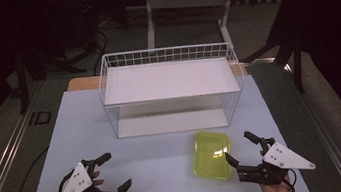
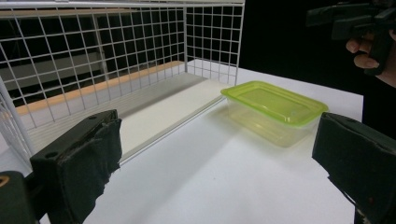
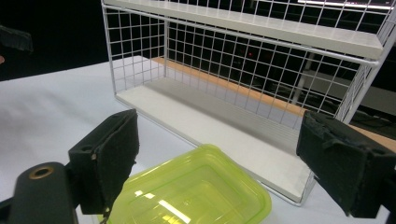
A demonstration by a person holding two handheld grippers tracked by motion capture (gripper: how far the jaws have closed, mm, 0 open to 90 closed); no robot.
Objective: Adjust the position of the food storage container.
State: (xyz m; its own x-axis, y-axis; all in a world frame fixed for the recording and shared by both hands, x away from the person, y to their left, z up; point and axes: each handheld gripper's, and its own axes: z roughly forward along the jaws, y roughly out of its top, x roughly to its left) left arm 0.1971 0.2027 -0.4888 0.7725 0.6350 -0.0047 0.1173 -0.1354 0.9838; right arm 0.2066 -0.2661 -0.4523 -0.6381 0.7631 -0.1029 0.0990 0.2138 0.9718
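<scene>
My left tool (image 1: 110, 173) and right tool (image 1: 240, 148) both rest low at the near edge of the white counter (image 1: 160, 178), jaws spread apart and gripping nothing. The yellow-green lidded container (image 1: 211, 154) sits on the counter just beside my right tool, whose own view looks down on its lid (image 3: 196, 191), while my left tool's view gives its clear side wall (image 2: 261, 123). Beyond it stands the white wire rack (image 1: 170, 88), its lower shelf (image 3: 219, 140) plain from my tool views and its top shelf (image 1: 168, 78) from above.

The left gripper (image 1: 110, 173), black, two-jawed and hand-held, is sitting at seven o'clock with jaws spread wide and nothing between them. The matching right gripper (image 1: 238, 148) is resting at five o'clock, equally agape.
</scene>
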